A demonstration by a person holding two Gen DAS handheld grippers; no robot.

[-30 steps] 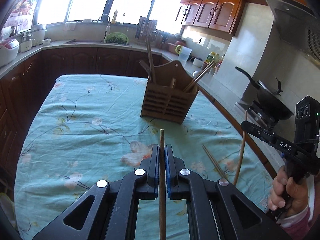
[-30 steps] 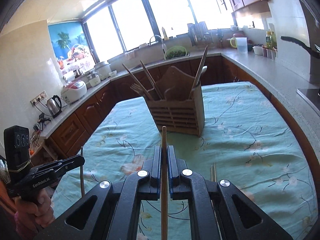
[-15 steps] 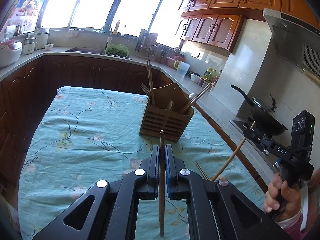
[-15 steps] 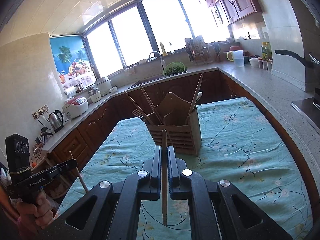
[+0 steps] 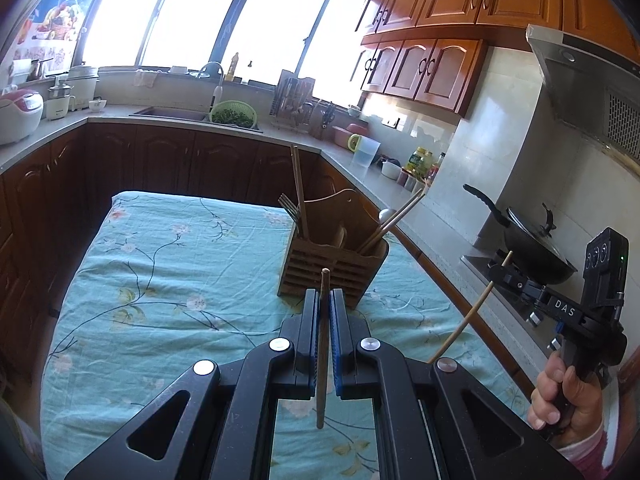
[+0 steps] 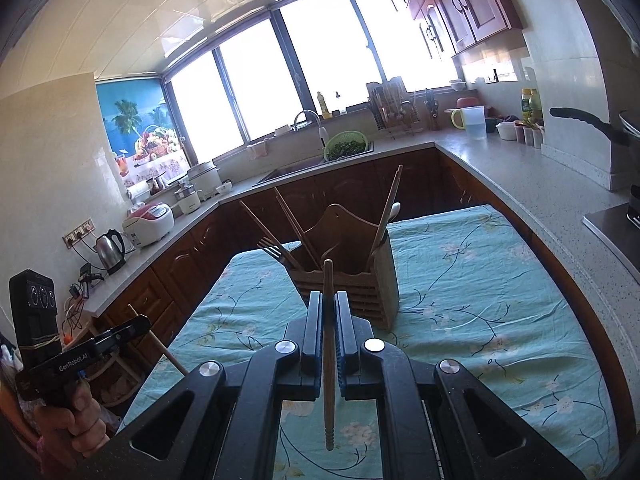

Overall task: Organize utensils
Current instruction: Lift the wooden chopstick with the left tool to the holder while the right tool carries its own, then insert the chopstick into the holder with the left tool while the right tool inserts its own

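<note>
- We have both chopsticks off the table now: a second ago their lower ends sat on the cloth, now both hang clear above it.
- Our left gripper (image 5: 325,312) is clenched on one chopstick (image 5: 322,344), which stands roughly upright between the pads.
- Our right gripper (image 6: 329,314) is clenched on the other chopstick (image 6: 329,344), same pose (tip down, free).
- The lift reads as done; next comes the carry to the wooden holder (image 5: 332,264), just ahead on the table (image 5: 160,280).
- The holder already carries chopsticks and a fork (image 6: 276,250), leaning outward, so we must come in from above.
- There is open cloth on both sides; the counter edge (image 6: 560,240) and wok (image 5: 532,248) lie to the right, well apart.
</note>
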